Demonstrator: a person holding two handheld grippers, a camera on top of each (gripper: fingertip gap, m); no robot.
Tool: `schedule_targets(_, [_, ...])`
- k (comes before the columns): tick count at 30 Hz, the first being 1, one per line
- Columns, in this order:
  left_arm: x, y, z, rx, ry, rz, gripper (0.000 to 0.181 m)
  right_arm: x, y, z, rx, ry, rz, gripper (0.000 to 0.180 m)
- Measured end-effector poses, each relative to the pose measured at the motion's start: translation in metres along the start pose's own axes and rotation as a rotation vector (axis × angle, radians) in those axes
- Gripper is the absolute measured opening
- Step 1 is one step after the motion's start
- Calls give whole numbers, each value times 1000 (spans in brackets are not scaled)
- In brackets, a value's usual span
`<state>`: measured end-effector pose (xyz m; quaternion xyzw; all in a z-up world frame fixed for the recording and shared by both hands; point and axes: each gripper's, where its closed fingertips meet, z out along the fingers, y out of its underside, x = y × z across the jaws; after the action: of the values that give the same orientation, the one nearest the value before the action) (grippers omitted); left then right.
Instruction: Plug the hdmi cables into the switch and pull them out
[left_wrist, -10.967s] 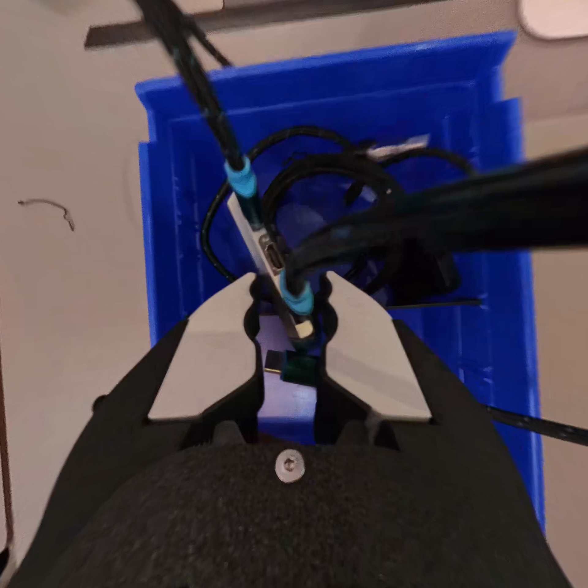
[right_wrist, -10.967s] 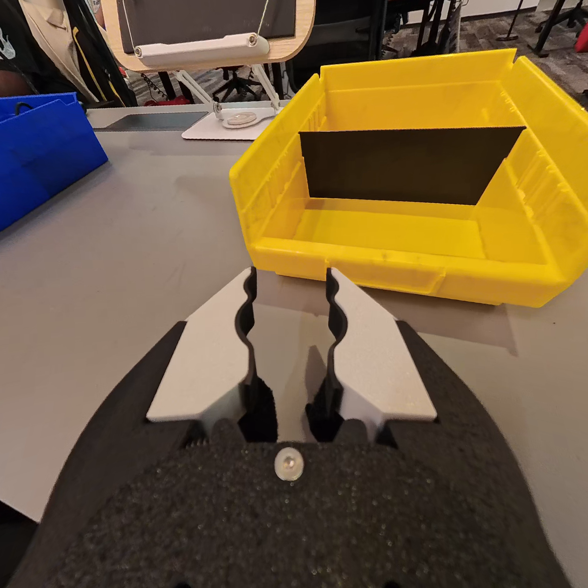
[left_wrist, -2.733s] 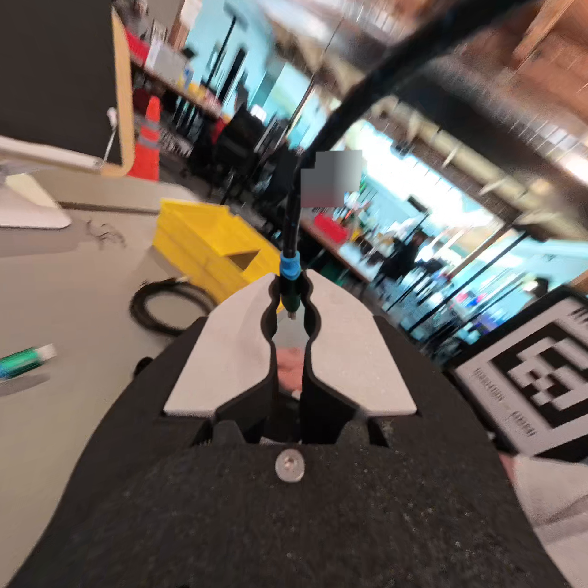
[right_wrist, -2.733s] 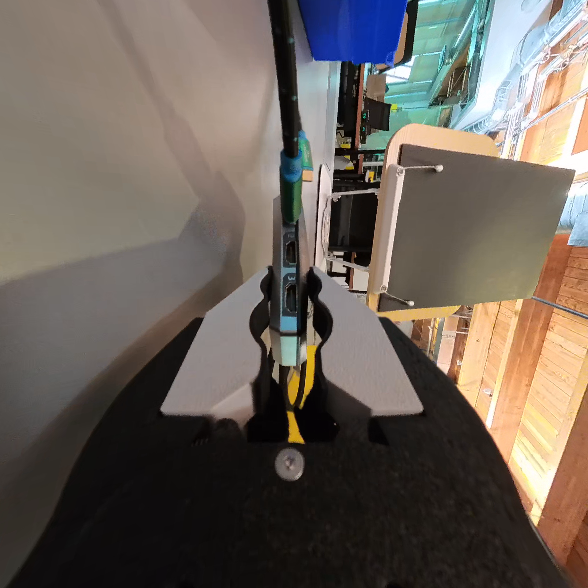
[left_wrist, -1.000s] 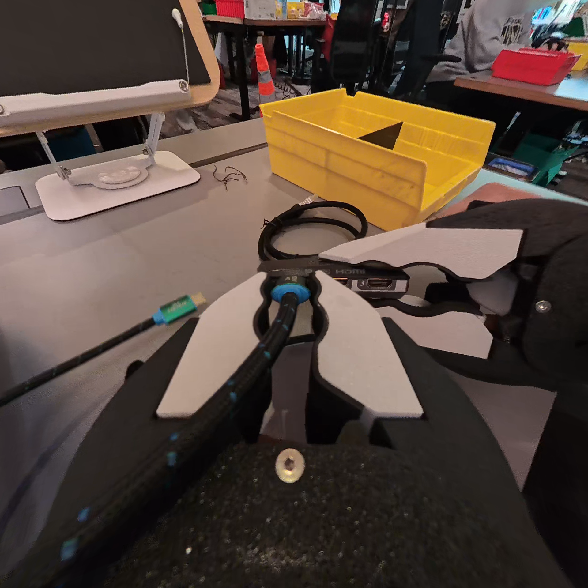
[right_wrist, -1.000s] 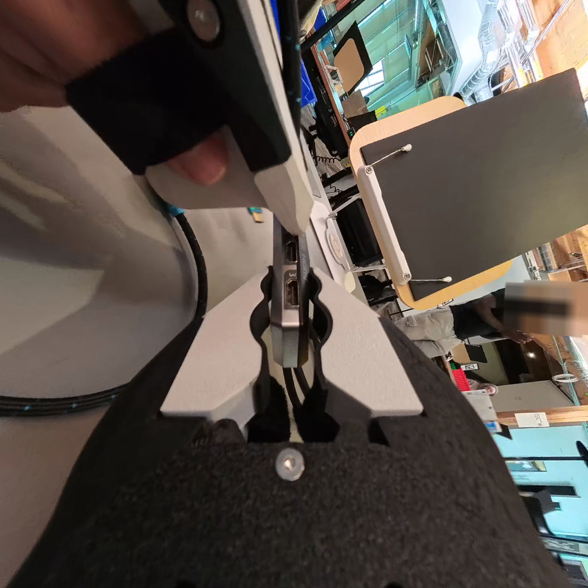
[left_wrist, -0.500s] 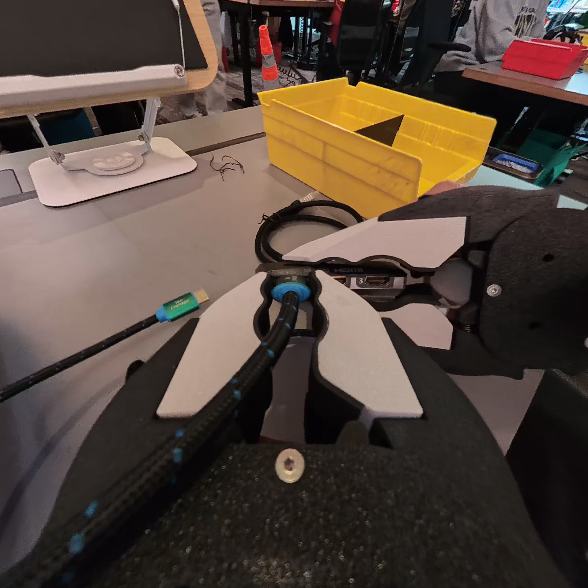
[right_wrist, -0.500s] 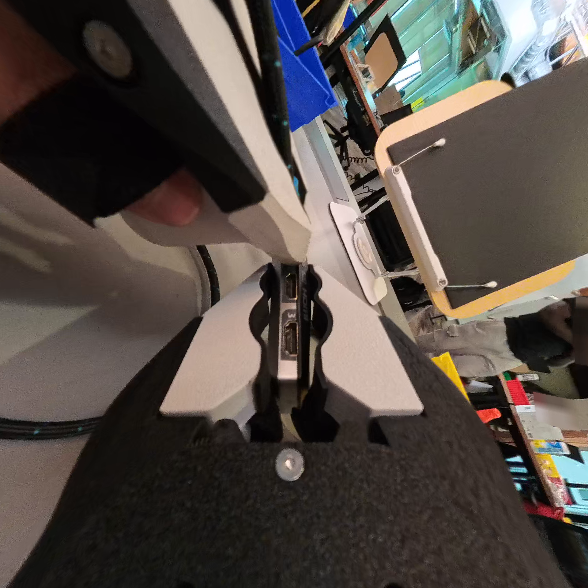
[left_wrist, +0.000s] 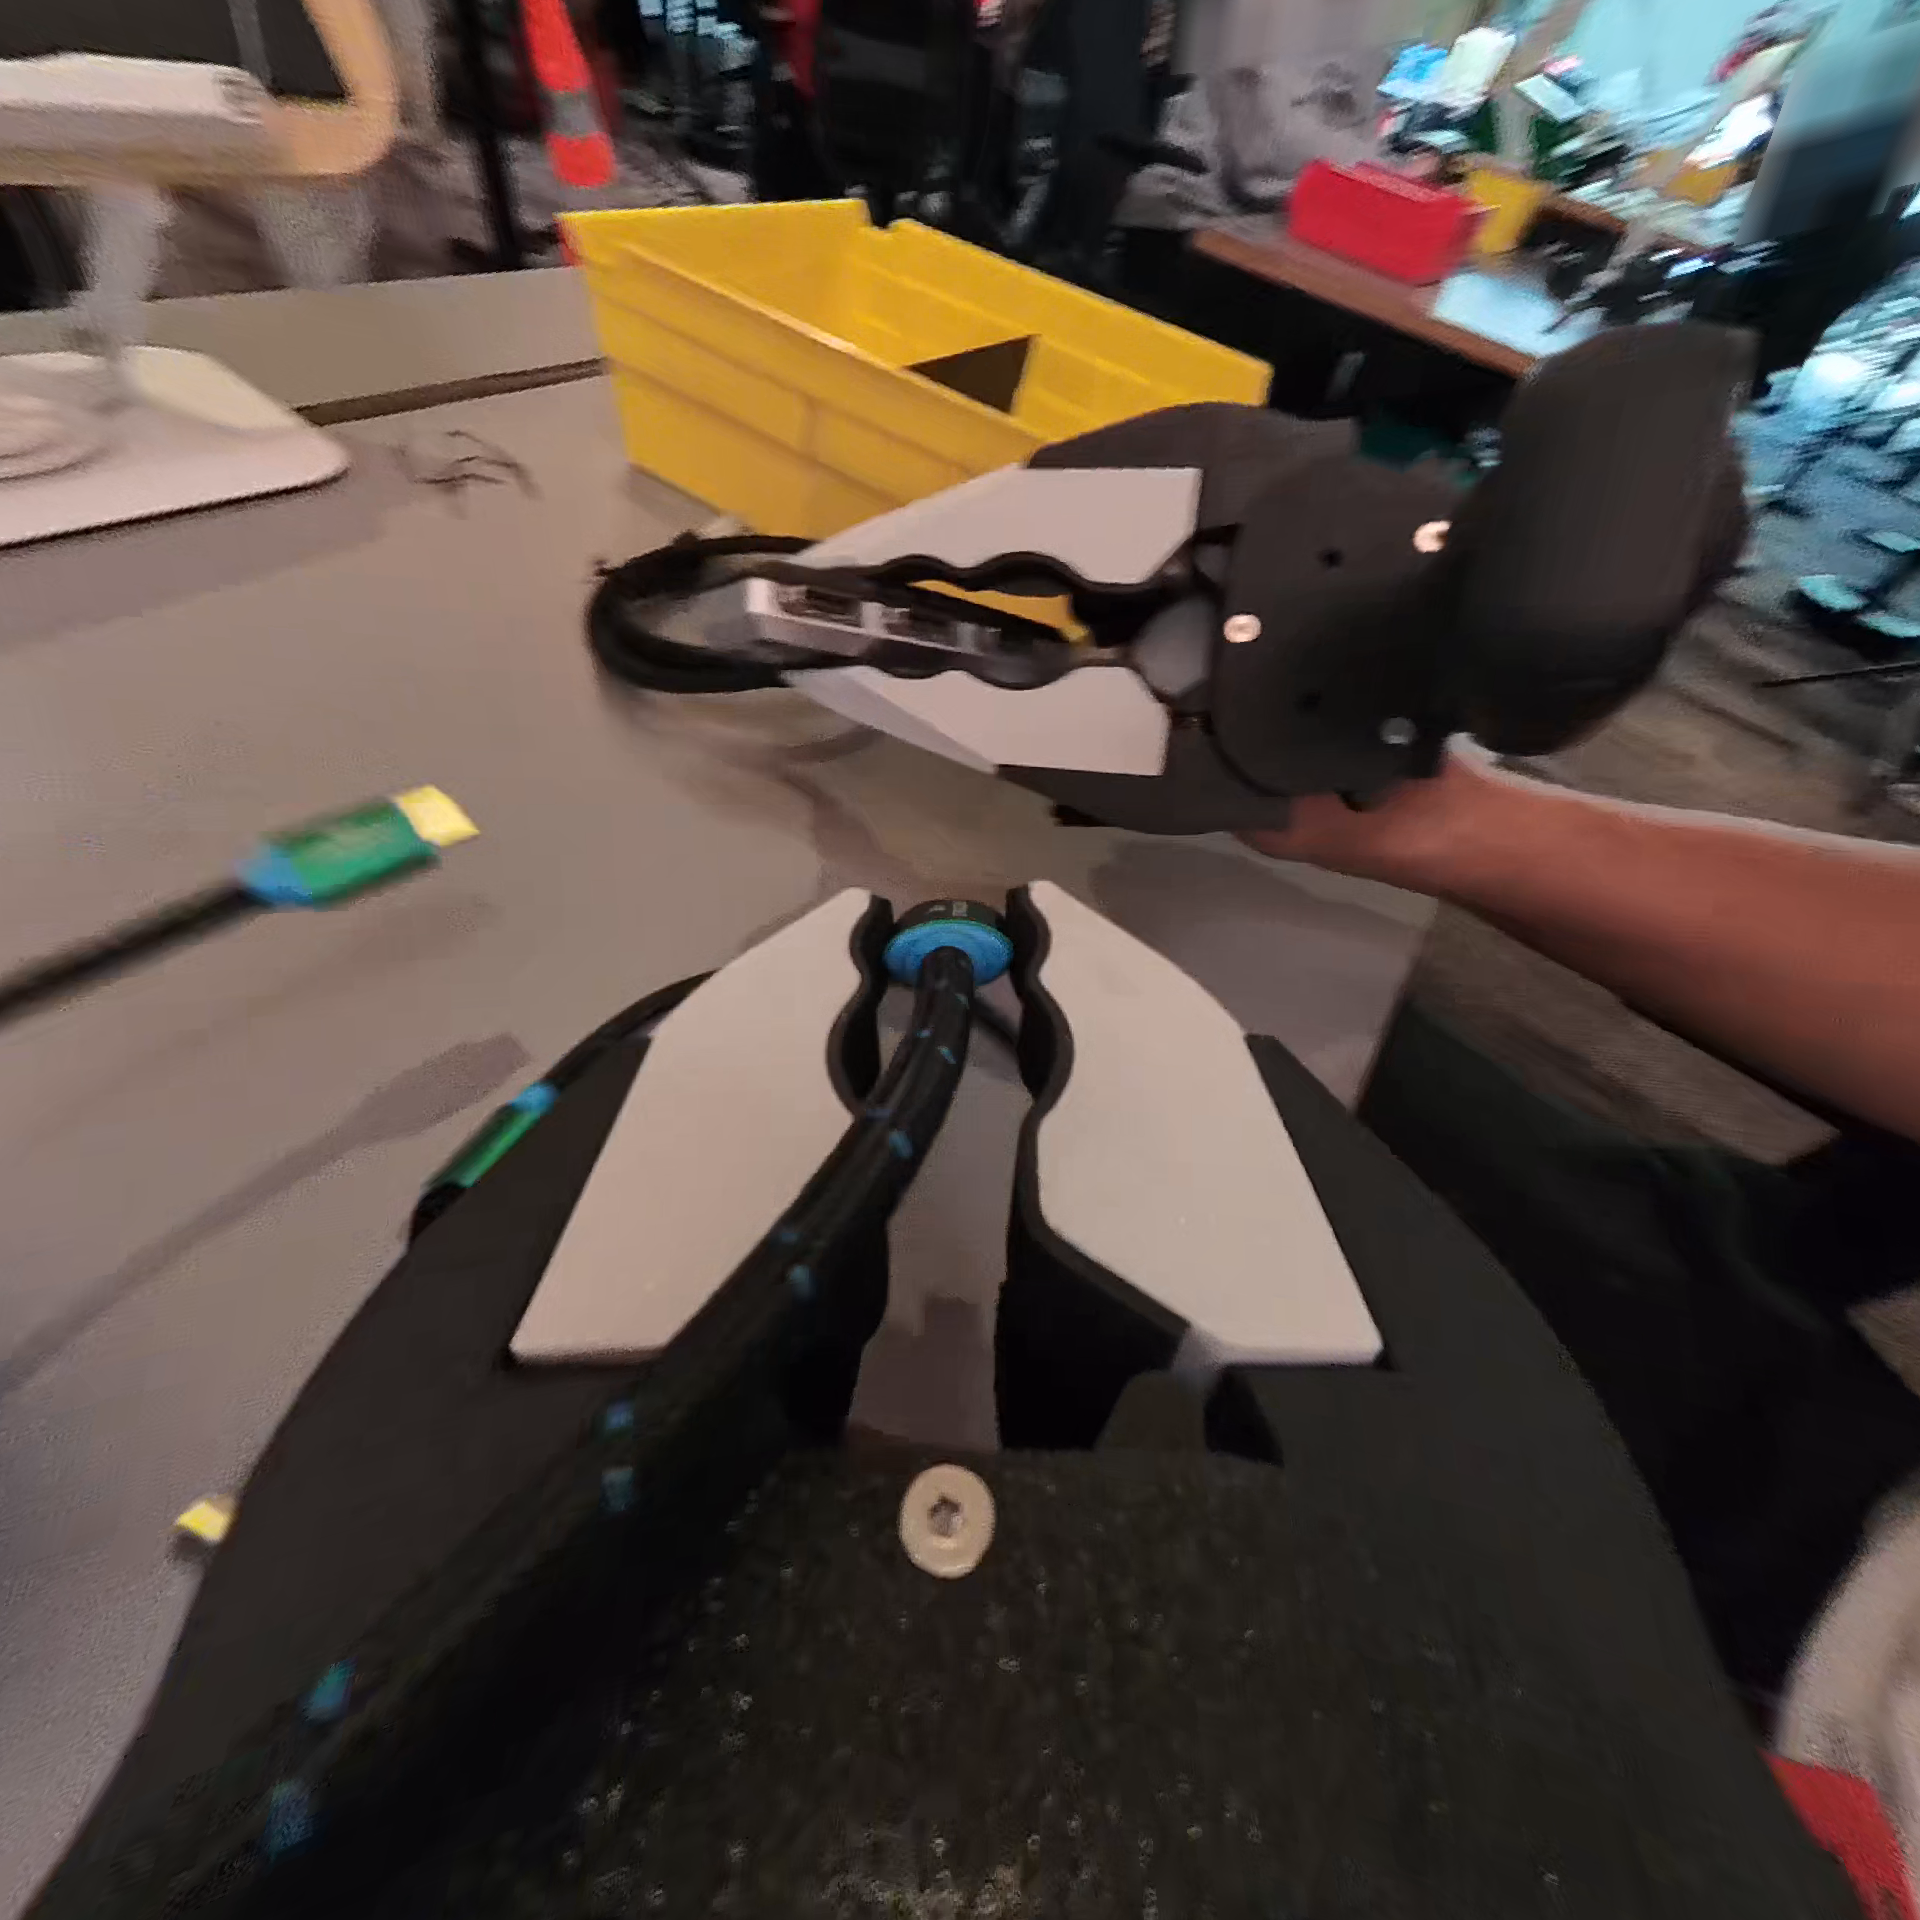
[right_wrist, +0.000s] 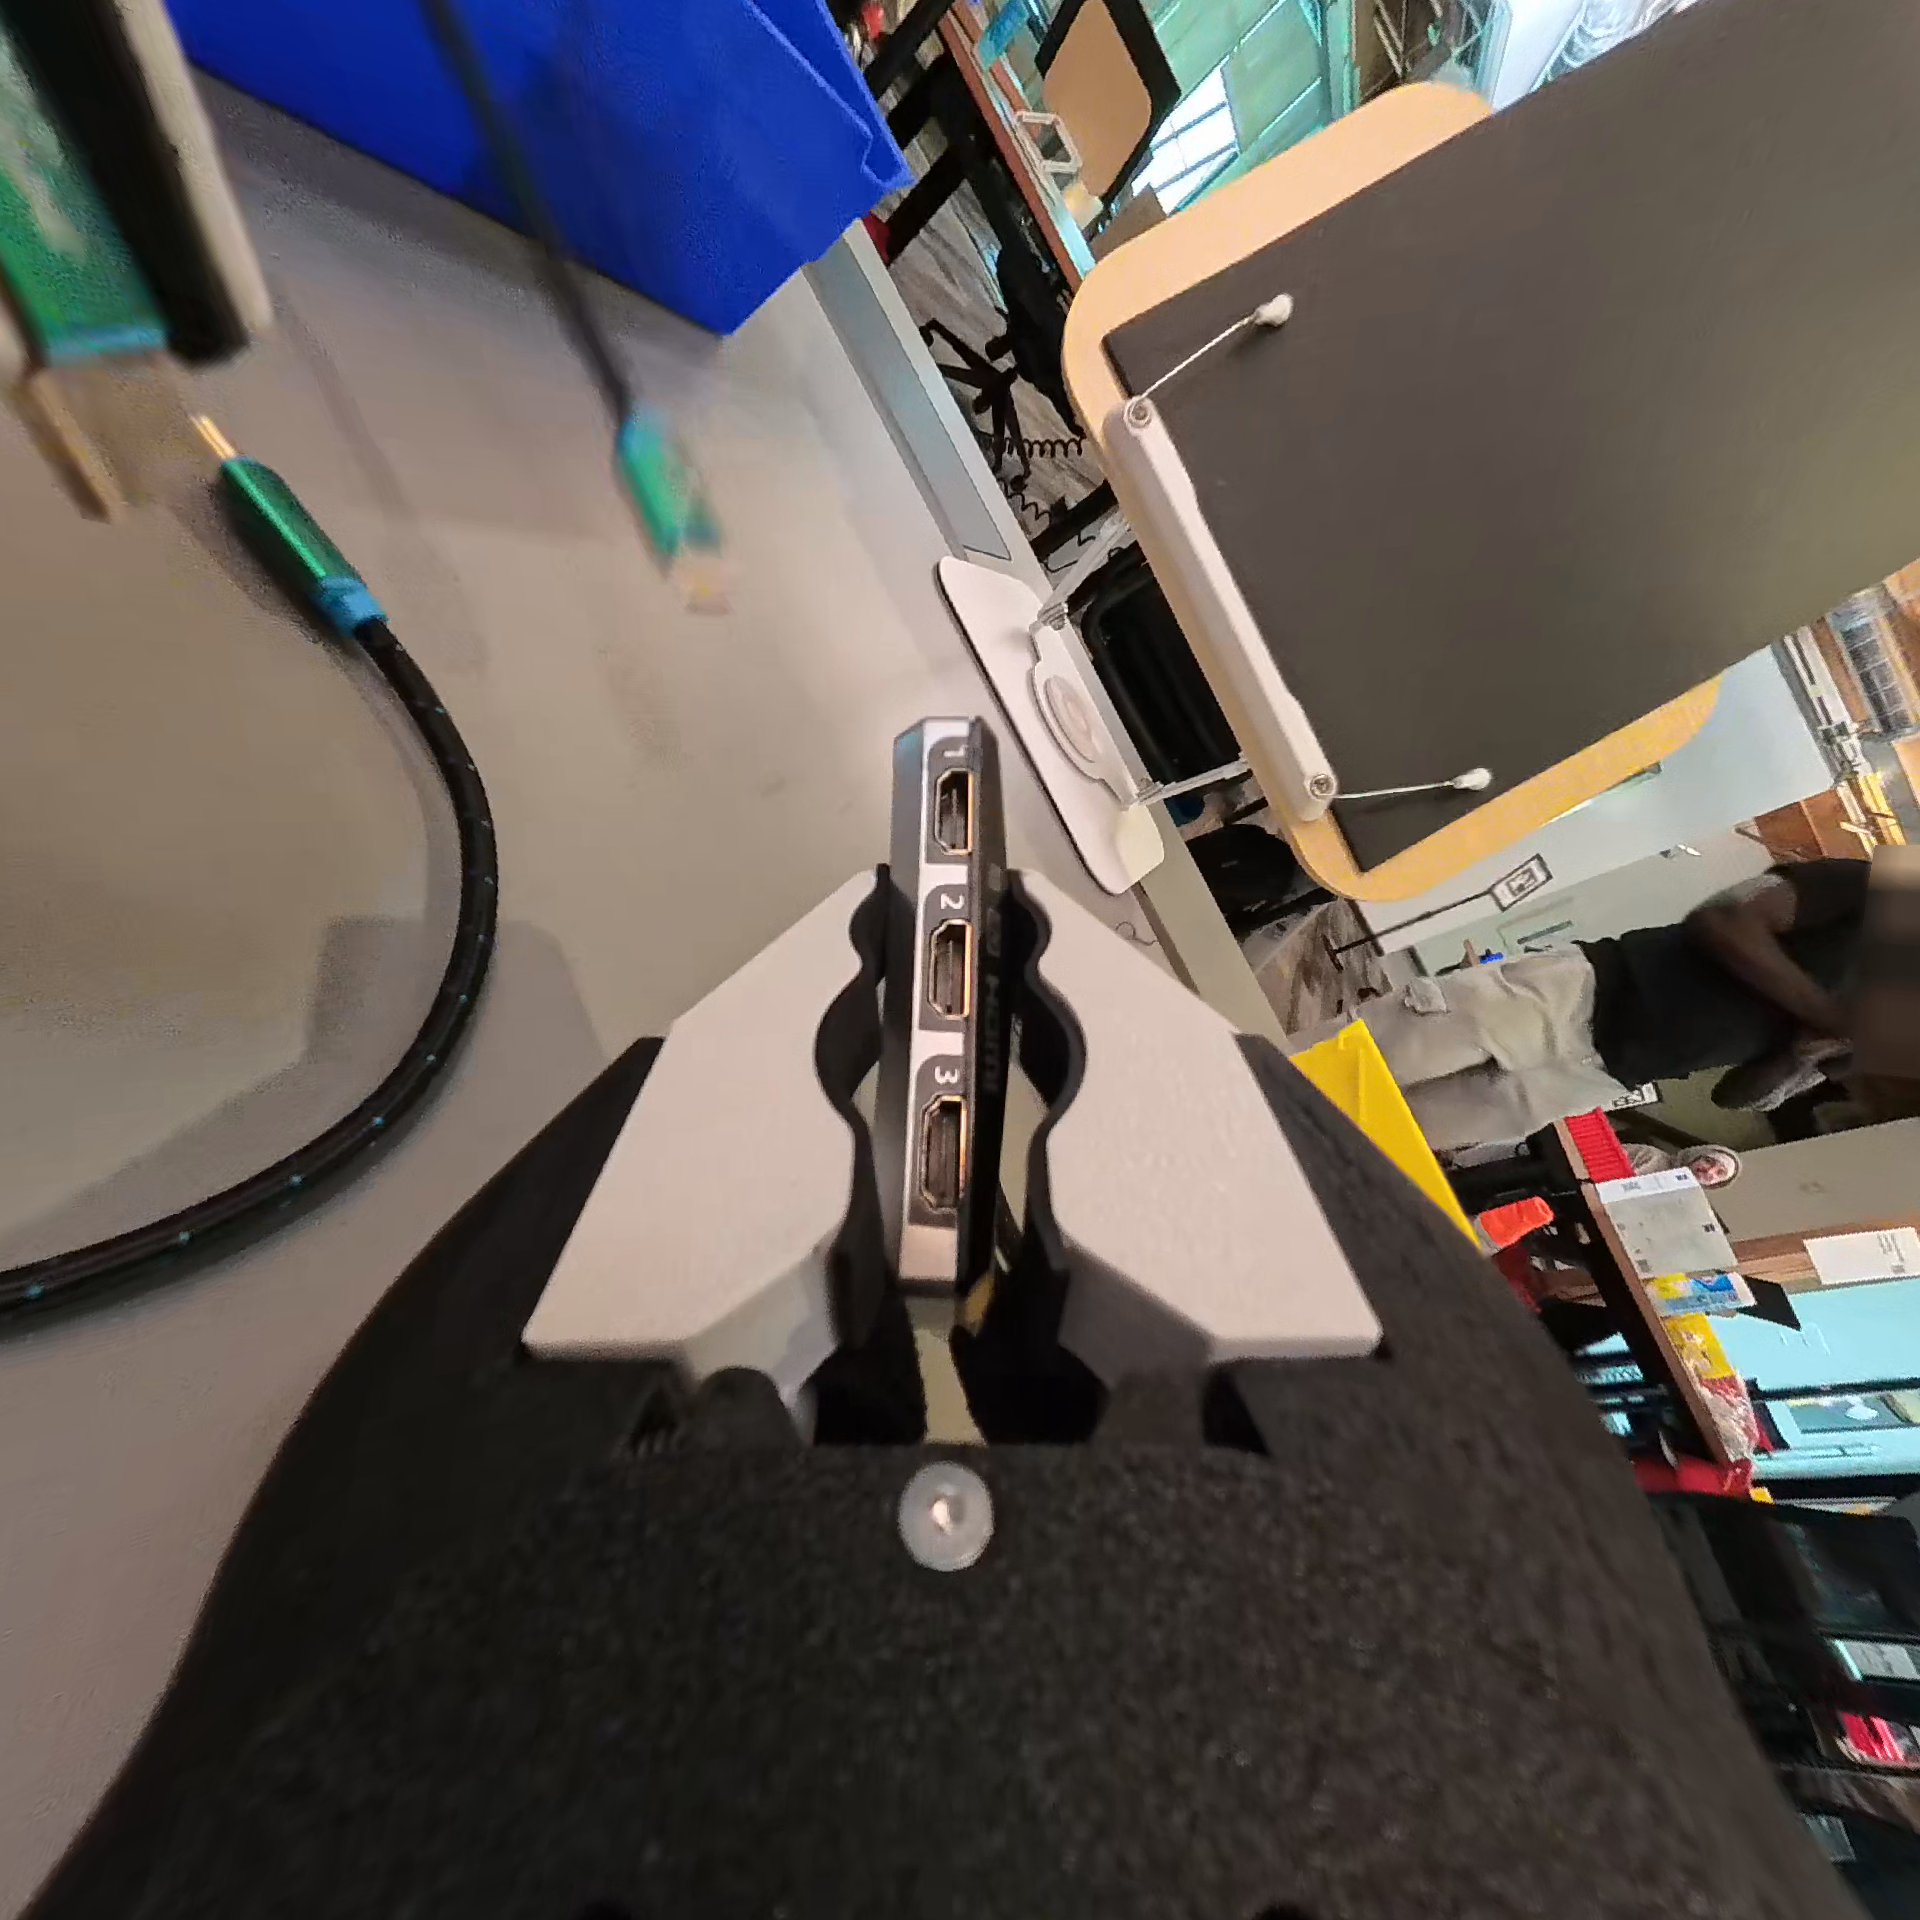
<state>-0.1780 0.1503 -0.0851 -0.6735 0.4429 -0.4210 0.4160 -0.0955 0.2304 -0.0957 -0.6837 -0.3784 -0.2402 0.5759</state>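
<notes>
Switch (right_wrist: 940, 997): slim grey HDMI box, clamped edge-on between the right gripper (right_wrist: 951, 914) fingers (right_wrist: 748, 1122); three ports face the camera, all unoccupied. In the left wrist view the switch (left_wrist: 831, 613) sits at 12 o'clock, beyond the left gripper.
Writing: white numerals beside each port and a short printed word along the switch edge; not transcribed. Small print on the green plug shells, too blurred to read.
Left gripper (left_wrist: 945, 935): fingers (left_wrist: 727, 1122) closed on the blue-collared plug of a braided black cable (left_wrist: 914, 1049); plug tip hidden behind the collar.
Change since 0.5 s ago: the held plug was seated at the switch; now it is clear of it, with bare counter (left_wrist: 312, 644) between the two grippers.
Loose plugs: one green plug (left_wrist: 353, 836) lies on the counter at 10 o'clock of the left gripper; in the right wrist view a second green plug (right_wrist: 286, 540) with its cable (right_wrist: 457, 831) curves at 9 o'clock.
Yellow bin (left_wrist: 831, 353): 12 o'clock, behind the switch.
Blue bin (right_wrist: 582, 125): 11 o'clock in the right wrist view.
Coiled black cable (left_wrist: 644, 634): on the counter, just beside the yellow bin.
Image quality: left wrist view motion-blurred.
</notes>
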Motion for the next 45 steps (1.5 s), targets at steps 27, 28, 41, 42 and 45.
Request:
schedule_targets(27, [-23, 39, 10, -129, 15, -100, 22, 317, 158, 30, -203, 140, 1004, 21])
schedule_targets(28, [-23, 40, 11, -132, 16, -100, 22, 304, 175, 40, -222, 104, 1072, 21])
schedule_targets(41, [-24, 50, 14, -174, 22, -84, 22, 197, 240, 108, -466, -215, 1445, 21])
schedule_targets(42, [-24, 50, 14, -173, 24, -87, 22, 196, 241, 109, -452, -216, 1483, 21])
schedule_targets(45, [-24, 50, 14, -172, 28, -93, 22, 190, 237, 111, -440, -275, 1576, 25])
